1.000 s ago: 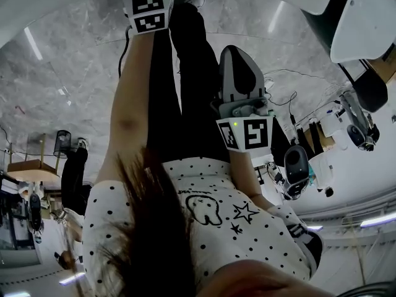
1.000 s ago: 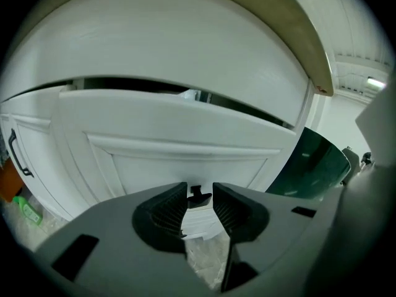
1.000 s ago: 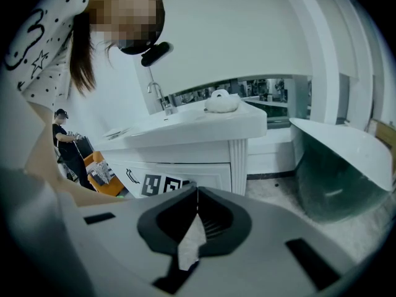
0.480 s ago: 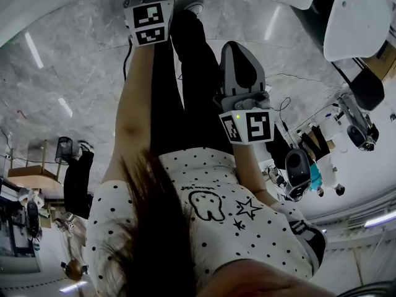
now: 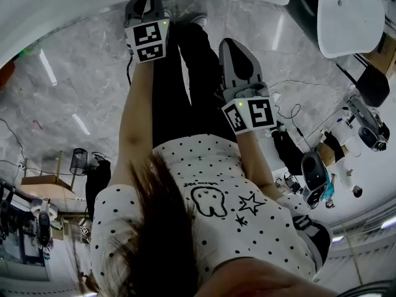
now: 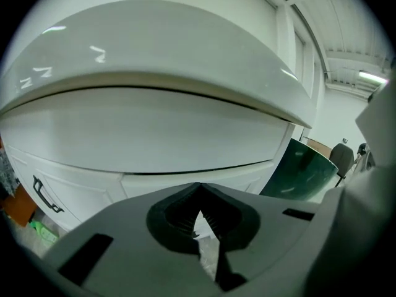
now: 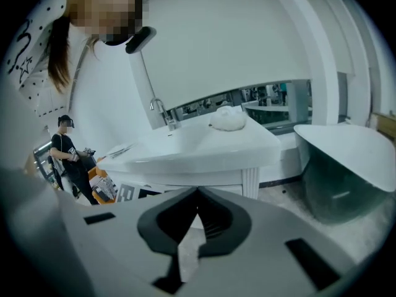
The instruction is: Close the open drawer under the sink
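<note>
In the left gripper view a white sink basin bulges over a white drawer front, with a dark seam below it. I cannot tell whether the drawer stands out. My left gripper is shut and empty in front of the cabinet, apart from it. My right gripper is also shut on nothing and looks across the room at another white washstand. In the head view the left gripper reaches toward the white edge at the top. The right gripper hangs beside the black trousers.
A lower cabinet door with a dark handle shows at the left, with orange and green items by the floor. A green-sided tub stands at the right. Another person stands far left. The floor is grey marble.
The head view has shifted: the left gripper's marker cube now shows lower in the picture, the right one a little higher. More of the white edge shows at the top.
</note>
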A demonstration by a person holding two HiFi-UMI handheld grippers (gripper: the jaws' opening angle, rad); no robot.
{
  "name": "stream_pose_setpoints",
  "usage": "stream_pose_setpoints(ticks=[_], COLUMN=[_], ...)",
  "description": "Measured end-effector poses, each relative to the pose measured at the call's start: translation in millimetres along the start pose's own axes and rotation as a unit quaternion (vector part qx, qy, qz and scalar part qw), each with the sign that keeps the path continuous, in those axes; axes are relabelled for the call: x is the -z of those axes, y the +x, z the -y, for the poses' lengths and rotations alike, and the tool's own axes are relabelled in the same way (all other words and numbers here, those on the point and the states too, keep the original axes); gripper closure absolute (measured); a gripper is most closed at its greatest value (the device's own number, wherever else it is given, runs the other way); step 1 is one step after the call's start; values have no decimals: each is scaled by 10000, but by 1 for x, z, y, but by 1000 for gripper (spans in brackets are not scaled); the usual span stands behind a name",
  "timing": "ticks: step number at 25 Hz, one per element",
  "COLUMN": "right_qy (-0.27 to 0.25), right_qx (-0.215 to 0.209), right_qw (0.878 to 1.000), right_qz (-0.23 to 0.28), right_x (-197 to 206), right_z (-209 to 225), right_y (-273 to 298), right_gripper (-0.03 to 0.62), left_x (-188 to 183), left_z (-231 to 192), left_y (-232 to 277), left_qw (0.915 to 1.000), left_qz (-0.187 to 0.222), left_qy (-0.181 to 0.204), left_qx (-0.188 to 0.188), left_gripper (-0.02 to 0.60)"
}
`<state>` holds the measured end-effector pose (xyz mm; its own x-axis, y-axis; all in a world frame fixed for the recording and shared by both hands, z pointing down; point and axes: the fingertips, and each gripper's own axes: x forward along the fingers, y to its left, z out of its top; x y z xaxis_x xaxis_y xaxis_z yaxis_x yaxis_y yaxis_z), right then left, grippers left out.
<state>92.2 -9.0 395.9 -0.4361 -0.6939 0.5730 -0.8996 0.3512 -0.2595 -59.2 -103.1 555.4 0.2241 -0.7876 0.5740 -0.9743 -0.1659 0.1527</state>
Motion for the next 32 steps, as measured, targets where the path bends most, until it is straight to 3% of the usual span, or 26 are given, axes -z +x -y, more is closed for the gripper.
stream_pose_setpoints(ticks=[13,22,32], right_qy=[-93,-95,-362], right_qx=[114,-180,-137], right_qw=[9993,9974,9964], right_qz=[350,694,758], right_x=[-53,-77,-95], right_z=[-14,-30,-26], right_y=[-19,-17,-27], right_gripper=[580,580,580], left_x=[-49,-67,-79], left_z=[1,10,19], left_y=[-47,-64,-82], left_qw=[9995,9998,9996], left_qz=[55,27,-133], left_qy=[253,66,8], left_qx=[156,203,237], left_gripper=[577,577,577])
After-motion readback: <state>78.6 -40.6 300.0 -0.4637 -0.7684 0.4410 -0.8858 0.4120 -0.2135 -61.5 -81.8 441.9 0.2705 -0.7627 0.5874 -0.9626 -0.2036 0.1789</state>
